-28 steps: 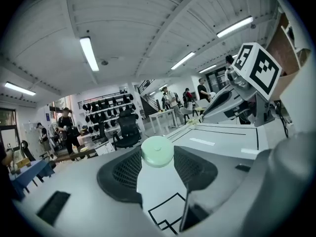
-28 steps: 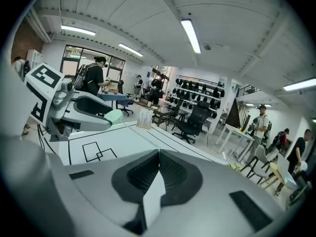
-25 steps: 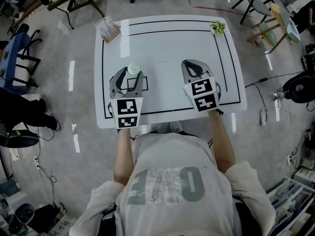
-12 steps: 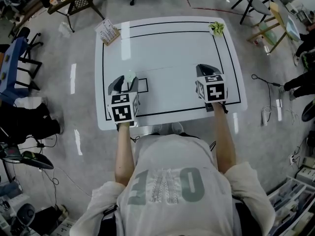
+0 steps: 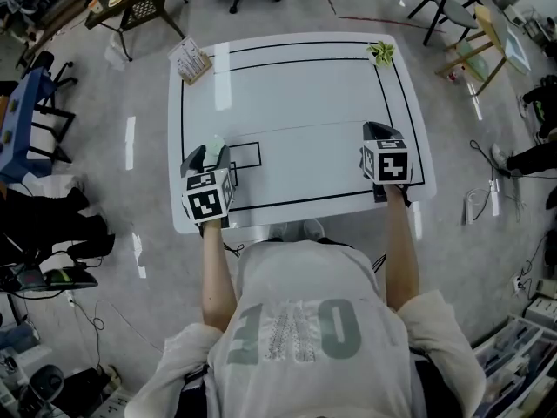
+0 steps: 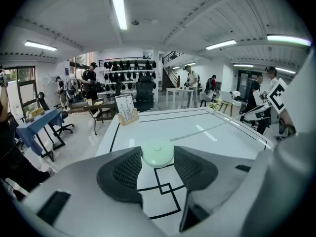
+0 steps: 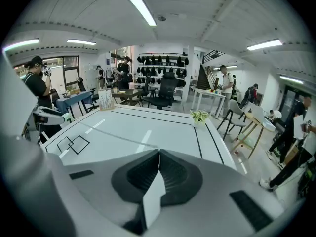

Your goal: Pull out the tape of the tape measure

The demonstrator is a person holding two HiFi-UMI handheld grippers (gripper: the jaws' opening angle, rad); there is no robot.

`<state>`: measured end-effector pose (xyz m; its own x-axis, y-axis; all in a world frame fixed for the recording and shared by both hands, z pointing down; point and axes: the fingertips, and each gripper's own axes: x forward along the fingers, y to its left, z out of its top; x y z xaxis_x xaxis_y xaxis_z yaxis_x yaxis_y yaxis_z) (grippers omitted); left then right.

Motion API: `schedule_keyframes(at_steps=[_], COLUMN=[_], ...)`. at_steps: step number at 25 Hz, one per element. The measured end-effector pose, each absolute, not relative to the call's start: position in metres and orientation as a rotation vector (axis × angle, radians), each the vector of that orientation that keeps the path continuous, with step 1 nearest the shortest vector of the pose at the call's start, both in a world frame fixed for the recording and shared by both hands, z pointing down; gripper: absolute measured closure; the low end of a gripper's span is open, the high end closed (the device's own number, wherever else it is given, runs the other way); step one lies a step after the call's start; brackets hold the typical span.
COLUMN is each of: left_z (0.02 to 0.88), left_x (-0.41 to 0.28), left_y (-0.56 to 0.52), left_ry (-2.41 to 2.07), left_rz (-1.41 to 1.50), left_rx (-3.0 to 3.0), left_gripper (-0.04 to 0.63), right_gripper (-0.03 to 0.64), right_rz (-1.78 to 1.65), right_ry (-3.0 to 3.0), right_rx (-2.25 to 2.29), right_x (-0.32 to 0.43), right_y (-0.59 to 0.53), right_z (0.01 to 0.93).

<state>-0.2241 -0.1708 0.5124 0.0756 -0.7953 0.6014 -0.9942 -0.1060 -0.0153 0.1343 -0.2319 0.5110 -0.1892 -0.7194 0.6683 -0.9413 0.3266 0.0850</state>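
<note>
A round pale green tape measure (image 5: pixel 214 145) (image 6: pixel 157 153) sits between the fingertips of my left gripper (image 5: pixel 211 152) (image 6: pixel 157 157), which is shut on its sides near the white table's (image 5: pixel 287 85) front left. A thin white tape (image 5: pixel 296 130) (image 6: pixel 207 131) (image 7: pixel 116 136) runs from it across the table to my right gripper (image 5: pixel 376 131) (image 7: pixel 159 153). That gripper is shut on the tape's end near the front right edge. A short white strip of tape (image 7: pixel 153 196) shows behind its closed jaws.
A wooden card holder (image 5: pixel 190 55) stands at the table's back left corner and a small green plant (image 5: pixel 381 52) at the back right. Black lines frame the table top, with overlapping squares (image 5: pixel 246 153) drawn by the left gripper. Chairs, tables and people surround the table.
The two grippers have moved apart: the left one leftward and toward the front edge with the tape measure, the right one to the right. The tape between them has grown longer.
</note>
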Motion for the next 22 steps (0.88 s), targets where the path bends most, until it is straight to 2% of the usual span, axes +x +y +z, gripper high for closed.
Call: schedule_keyframes(at_steps=[22], left_z=[0.516], left_x=[-0.282], left_y=[-0.156], left_ry=[-1.912], left_rz=[0.689], left_rx=[1.812], left_gripper=[0.371], right_gripper=[0.586], right_rz=[0.442], right_ry=[-1.882], right_rx=[1.550], right_x=[0.190], right_y=[-0.234], right_z=[0.514])
